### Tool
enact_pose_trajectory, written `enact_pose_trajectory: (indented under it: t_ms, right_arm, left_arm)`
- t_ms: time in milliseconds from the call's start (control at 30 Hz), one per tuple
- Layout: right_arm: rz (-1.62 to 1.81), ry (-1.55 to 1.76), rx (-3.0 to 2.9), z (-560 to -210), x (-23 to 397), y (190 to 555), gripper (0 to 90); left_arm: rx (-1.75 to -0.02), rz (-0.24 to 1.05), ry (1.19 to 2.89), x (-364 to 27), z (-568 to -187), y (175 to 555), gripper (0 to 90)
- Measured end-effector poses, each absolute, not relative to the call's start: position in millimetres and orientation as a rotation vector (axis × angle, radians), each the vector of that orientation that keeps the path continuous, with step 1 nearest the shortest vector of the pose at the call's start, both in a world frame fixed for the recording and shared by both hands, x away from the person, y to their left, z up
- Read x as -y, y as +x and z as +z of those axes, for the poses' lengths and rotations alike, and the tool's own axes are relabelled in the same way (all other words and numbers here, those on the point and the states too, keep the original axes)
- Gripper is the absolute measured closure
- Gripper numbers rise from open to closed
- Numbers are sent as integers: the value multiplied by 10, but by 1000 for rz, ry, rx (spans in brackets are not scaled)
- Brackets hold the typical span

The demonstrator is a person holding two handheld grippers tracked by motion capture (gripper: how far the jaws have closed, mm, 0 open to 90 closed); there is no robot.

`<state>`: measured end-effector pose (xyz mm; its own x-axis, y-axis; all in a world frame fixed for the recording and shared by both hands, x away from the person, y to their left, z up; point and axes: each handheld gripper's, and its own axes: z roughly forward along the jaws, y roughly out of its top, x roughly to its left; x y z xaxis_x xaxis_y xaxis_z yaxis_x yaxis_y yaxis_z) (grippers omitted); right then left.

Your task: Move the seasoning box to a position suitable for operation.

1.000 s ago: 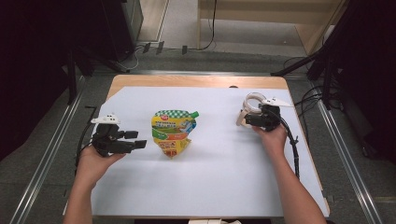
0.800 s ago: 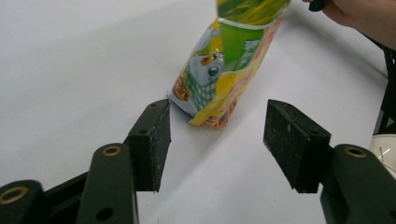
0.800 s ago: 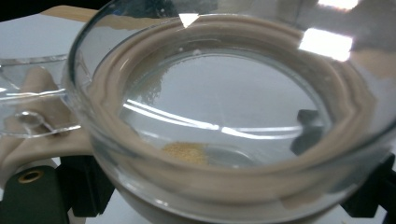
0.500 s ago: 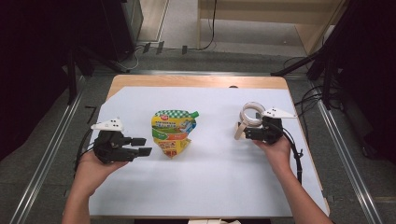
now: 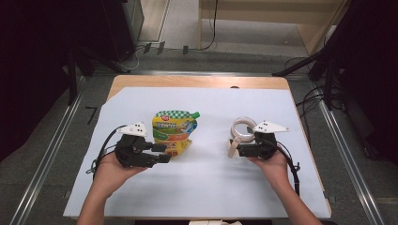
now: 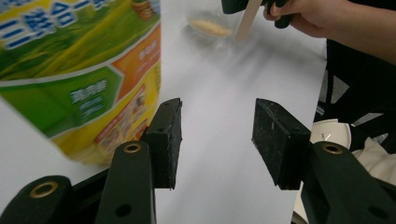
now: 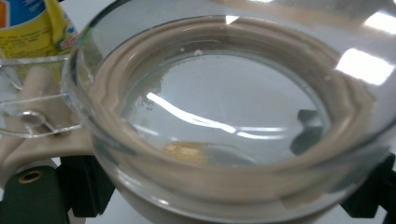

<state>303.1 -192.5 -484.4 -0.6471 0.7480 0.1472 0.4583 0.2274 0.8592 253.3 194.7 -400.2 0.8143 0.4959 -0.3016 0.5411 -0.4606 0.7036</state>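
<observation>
We are viewing the left gripper (image 5: 162,153) as it is coming in beside the pouch (image 5: 173,131), which is resting on the white-covered counter (image 5: 211,187) left of centre. Its 2 jaws have just been closing to a half-open gap. They are released and grasping nothing, and in the left gripper view the pouch (image 6: 79,70) is lying just outside 1 jaw, not between the pair. We are reading this as an approach to gripping the pouch. The gripper is needing to shift sideways before the jaws can take it.

The right gripper (image 5: 239,151) is appearing clenched on a wooden stick (image 5: 232,147), with a glass bowl (image 5: 244,127) just beyond it. A little tan powder is lying in the bowl (image 6: 210,25). We cannot tell whether the jaws are also touching the bowl.

Against the frame of 1 second ago, the left gripper is standing closer to the pouch. The right gripper, stick and bowl are all sitting nearer the person, while the pouch is keeping its place.
</observation>
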Motion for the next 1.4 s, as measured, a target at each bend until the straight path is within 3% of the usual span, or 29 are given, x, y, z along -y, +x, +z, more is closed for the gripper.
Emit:
enact_pose_trajectory:
  t_ms: [367, 800, 1133, 1367, 1400]
  right_arm:
    - [1425, 1039, -2297, -4936, 1603, 2851, 120]
    - [1410, 850, -2334, -5075, 1399, 2640, 119]
    - [1406, 922, -2368, -5050, 1432, 2642, 101]
    - [1437, 946, -2413, -4962, 1648, 2549, 143]
    - [1439, 950, -2422, -4931, 1724, 2493, 181]
  left_arm:
    - [-717, -100, 2156, -1608, -4070, 2531, 500]
    - [-656, -95, 2193, -1386, -4130, 2537, 526]
    - [-679, -119, 2203, -1277, -4231, 2585, 605]
    - [-666, -120, 2227, -1161, -4330, 2587, 729]
    - [-664, -120, 2230, -1125, -4359, 2584, 783]
